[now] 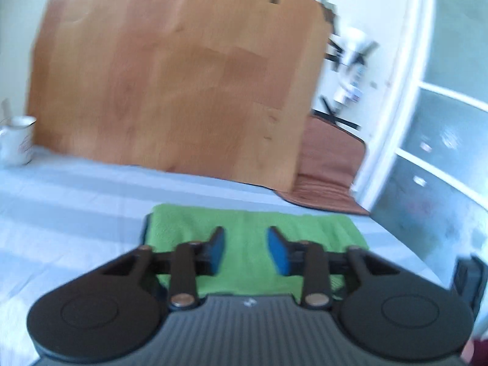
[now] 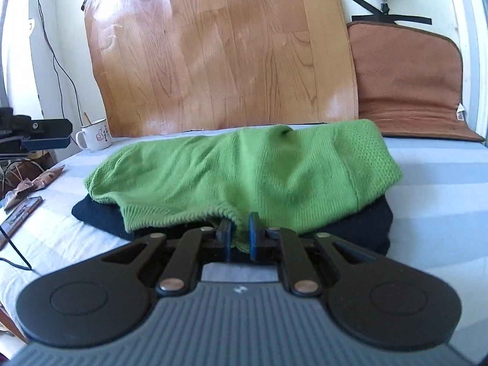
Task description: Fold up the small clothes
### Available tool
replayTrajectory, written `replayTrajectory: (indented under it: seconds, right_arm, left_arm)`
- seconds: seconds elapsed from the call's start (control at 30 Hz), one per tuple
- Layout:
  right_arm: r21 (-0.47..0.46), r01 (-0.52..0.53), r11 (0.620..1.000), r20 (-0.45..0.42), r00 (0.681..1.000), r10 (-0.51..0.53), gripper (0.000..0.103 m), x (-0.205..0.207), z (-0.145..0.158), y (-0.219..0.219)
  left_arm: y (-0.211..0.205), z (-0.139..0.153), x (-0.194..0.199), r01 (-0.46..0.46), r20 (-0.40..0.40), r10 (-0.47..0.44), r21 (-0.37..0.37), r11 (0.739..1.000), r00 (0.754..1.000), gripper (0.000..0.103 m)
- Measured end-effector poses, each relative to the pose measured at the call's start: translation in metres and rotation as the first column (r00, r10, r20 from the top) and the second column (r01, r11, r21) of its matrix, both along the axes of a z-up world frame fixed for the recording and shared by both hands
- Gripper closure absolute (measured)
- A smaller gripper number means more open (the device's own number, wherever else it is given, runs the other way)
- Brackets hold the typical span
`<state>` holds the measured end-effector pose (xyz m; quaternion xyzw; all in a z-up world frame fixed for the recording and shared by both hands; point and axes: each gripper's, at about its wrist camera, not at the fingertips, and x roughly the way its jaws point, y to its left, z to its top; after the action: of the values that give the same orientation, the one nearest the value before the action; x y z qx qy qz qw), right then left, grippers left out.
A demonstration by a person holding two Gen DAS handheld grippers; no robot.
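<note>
A green knitted garment (image 2: 244, 167) lies bunched on a striped light-blue sheet (image 2: 442, 183), on top of a dark navy cloth (image 2: 100, 213). My right gripper (image 2: 239, 230) is shut on the garment's ribbed near hem, and green fabric shows between the blue pads (image 2: 252, 231). In the blurred left wrist view the same green garment (image 1: 250, 222) lies flat under my left gripper (image 1: 245, 250). That gripper stands open above it, with a clear gap between its blue pads (image 1: 279, 251) and nothing held.
A wood-pattern board (image 2: 219, 52) leans against the wall behind the sheet, with a brown cushion (image 2: 408, 79) to its right. A white mug (image 2: 94, 137) stands at the back left. Wrappers (image 2: 33, 183), a cable (image 2: 15, 259) and a dark device (image 2: 36, 134) crowd the left edge.
</note>
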<state>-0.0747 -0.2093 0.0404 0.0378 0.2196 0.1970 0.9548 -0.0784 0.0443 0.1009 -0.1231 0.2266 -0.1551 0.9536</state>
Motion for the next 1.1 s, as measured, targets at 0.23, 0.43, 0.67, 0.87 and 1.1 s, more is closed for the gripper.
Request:
replayTrajectory:
  seconds: [0.23,0.43,0.67,0.87,1.1]
  right_arm:
    - [0.019,-0.022,1.000,-0.006,1.000,0.023,0.090,-0.001,-0.001,-0.004]
    - [0.035,-0.049,0.998,0.053,0.997,0.047,0.090,-0.021,0.012,0.000]
    - [-0.030,-0.102,0.994,0.009,0.995,0.103,0.090,-0.024,0.003,0.012]
    - [0.080,-0.167,0.983,-0.040,0.984,0.171,0.082,-0.015,-0.005,-0.015]
    - [0.177,0.156,0.972,0.062,0.984,-0.169,0.044,0.025,0.040,-0.095]
  left_arm:
    - [0.034,-0.027,0.044,-0.172,-0.191,0.157,-0.064,0.983,0.969,0.052]
    - [0.031,-0.054,0.081,-0.132,-0.335,0.091,-0.103,0.986,0.938,0.092]
    - [0.057,-0.042,0.060,-0.169,-0.276,0.125,-0.141,0.975,0.953,0.093]
    - [0.042,-0.053,0.058,-0.151,-0.300,0.130,-0.048,0.987,0.945,0.083]
    - [0.045,-0.006,0.050,-0.165,-0.113,0.155,-0.087,0.982,0.981,0.076]
